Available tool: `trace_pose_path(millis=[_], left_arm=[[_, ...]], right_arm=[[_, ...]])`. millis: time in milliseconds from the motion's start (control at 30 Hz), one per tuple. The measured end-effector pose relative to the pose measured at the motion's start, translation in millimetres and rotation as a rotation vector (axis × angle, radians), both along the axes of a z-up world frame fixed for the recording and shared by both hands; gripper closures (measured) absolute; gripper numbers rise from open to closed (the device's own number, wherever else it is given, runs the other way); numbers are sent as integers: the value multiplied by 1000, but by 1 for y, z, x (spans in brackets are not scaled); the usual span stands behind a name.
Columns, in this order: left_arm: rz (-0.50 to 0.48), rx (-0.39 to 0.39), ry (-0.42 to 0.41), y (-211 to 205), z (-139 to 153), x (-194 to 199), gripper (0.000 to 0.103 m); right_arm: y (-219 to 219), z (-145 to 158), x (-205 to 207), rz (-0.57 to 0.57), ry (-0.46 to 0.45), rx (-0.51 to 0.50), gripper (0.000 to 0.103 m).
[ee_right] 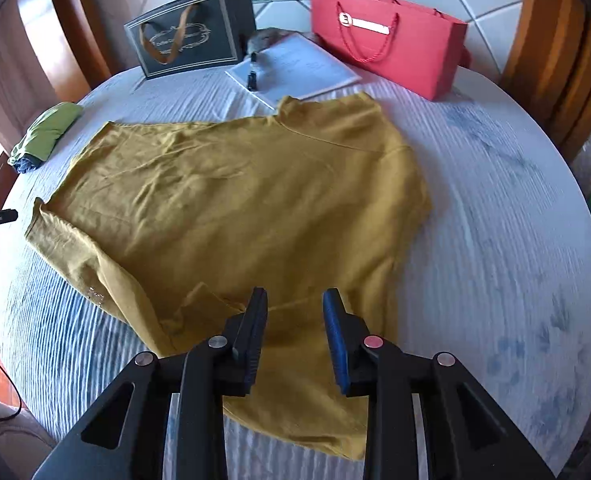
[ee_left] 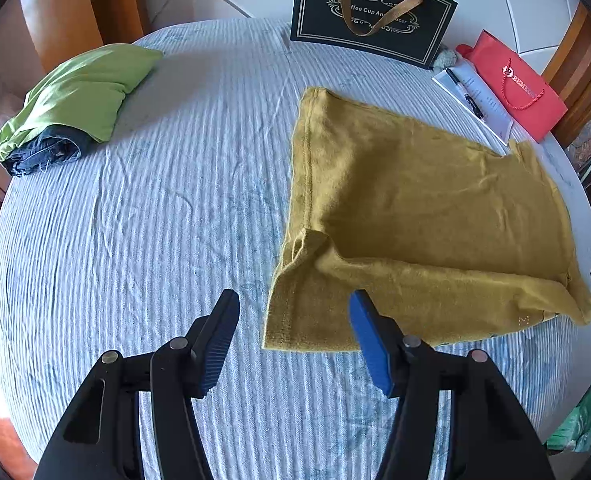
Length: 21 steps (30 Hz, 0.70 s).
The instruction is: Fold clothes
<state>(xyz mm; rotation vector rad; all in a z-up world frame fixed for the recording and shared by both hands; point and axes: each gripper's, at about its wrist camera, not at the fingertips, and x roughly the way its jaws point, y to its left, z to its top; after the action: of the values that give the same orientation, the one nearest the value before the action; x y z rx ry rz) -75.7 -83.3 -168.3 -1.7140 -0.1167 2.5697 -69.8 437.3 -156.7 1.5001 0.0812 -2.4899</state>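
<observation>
Left wrist view: the left gripper point(ee_left: 293, 308) is released, jaws apart, nothing between them, over the striped cloth point(ee_left: 155, 208) of the round table. The mustard shirt point(ee_left: 415, 216) lies partly folded just right of it. A folded green garment point(ee_left: 79, 92) rests on a dark blue one point(ee_left: 43, 152), well apart at far left. A black gift bag point(ee_left: 371, 12), a red bag point(ee_left: 515, 84) and a notebook point(ee_left: 491, 108) stand at the far edge.

Right wrist view: the right gripper point(ee_right: 293, 306) hangs above the shirt's point(ee_right: 235, 200) near part, jaws parted, gripping nothing.
</observation>
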Motion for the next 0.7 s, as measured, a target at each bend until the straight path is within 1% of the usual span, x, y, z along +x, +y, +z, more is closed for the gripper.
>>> trace_pose_path(millis=[133, 200, 233, 267, 400, 467, 533, 567, 600, 633, 667, 700], left_arm=[[-19, -9, -5, 12, -14, -12, 45], [-43, -22, -18, 21, -22, -16, 45], [-54, -31, -24, 25, -25, -18, 45], [-64, -41, -28, 29, -28, -19, 45], [-65, -84, -71, 39, -43, -24, 45], [-63, -98, -74, 42, -45, -24, 45], [-61, -105, -73, 44, -45, -25, 45], [-61, -103, -76, 44, -46, -25, 45], [-59, -102, -79, 44, -46, -25, 45], [-59, -102, -81, 45, -46, -26, 45], [-58, -103, -82, 45, -46, -26, 45], [-57, -103, -83, 46, -46, -26, 45]], right_arm=[[22, -4, 0, -54, -20, -50, 74], [25, -7, -3, -59, -33, -69, 68], [23, -9, -5, -48, -40, -65, 62], [21, -12, -7, -38, -47, -61, 59], [12, -23, -16, 5, -73, -37, 58], [6, -33, -23, 24, -86, -1, 58], [8, -47, -29, 14, -128, 20, 58], [7, -52, -28, 15, -135, 28, 59], [7, -55, -25, 19, -134, 36, 62], [3, -55, -20, 37, -129, 62, 94], [-2, -53, -14, 50, -108, 100, 102], [-6, -49, -8, 58, -79, 140, 102]])
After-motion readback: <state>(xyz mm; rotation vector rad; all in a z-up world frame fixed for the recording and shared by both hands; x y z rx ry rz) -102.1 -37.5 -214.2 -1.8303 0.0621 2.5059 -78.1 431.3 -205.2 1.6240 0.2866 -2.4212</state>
